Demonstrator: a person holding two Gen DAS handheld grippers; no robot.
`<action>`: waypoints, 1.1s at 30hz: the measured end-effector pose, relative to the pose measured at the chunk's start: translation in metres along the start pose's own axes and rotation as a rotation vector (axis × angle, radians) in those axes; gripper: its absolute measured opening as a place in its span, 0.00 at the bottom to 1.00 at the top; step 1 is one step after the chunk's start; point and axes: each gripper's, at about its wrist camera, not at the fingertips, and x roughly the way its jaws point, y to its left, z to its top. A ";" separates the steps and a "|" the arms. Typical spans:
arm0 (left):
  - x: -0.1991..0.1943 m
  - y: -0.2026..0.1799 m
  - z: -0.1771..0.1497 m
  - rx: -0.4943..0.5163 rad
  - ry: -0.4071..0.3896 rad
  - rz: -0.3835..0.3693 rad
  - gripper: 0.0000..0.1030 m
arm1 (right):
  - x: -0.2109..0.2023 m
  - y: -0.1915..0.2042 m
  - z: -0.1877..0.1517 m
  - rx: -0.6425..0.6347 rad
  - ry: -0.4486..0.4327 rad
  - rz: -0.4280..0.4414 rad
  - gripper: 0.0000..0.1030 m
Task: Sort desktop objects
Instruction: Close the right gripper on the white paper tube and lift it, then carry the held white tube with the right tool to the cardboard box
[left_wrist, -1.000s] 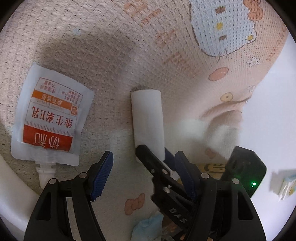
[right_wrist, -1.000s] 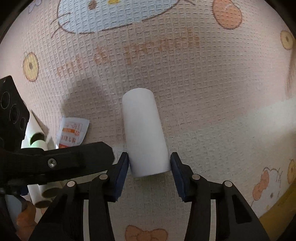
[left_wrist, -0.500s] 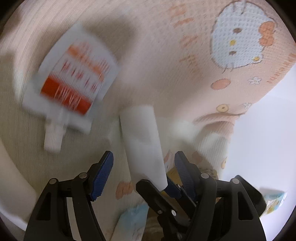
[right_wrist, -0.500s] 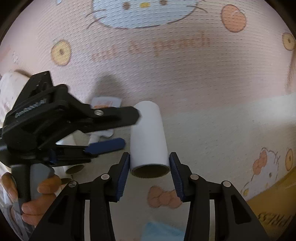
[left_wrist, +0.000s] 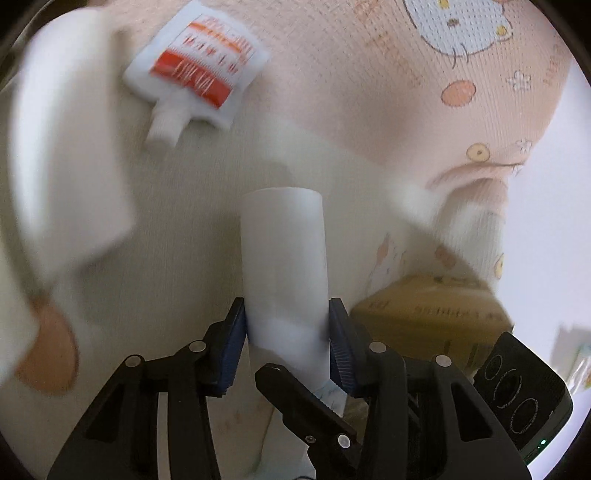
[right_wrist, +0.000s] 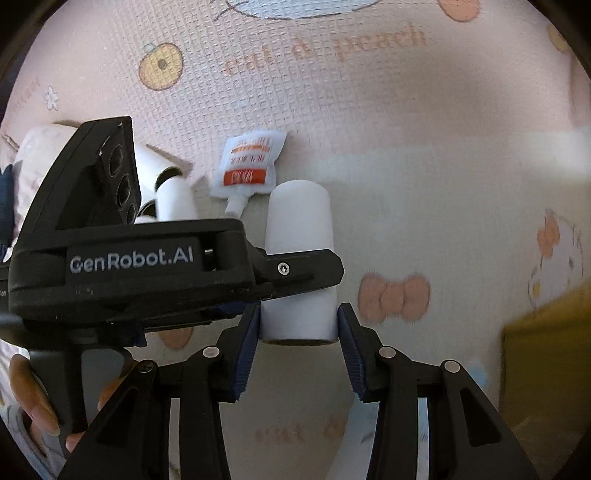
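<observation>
Both grippers, left (left_wrist: 286, 336) and right (right_wrist: 299, 334), pinch one white tube (right_wrist: 298, 258). Its middle hides behind the left gripper. One blurred pouch (right_wrist: 251, 166) lies beyond.

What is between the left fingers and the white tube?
Nothing. The left gripper has both blue fingers pressed on the tube. The right gripper holds the same tube at its end.

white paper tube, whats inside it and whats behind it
The white paper tube shows only a dark sliver of its open end; its inside is hidden. Behind it on the blanket lies an orange-labelled spout pouch. Both claws grip the tube.
</observation>
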 end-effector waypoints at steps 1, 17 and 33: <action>-0.002 0.002 -0.006 -0.008 0.002 0.008 0.46 | -0.005 0.002 -0.011 0.007 0.000 0.011 0.39; -0.037 0.033 -0.073 -0.015 0.050 0.177 0.54 | -0.005 0.039 -0.084 -0.109 0.010 0.053 0.39; -0.057 0.063 -0.055 -0.160 -0.004 0.114 0.59 | -0.018 0.026 -0.104 -0.072 0.039 0.078 0.39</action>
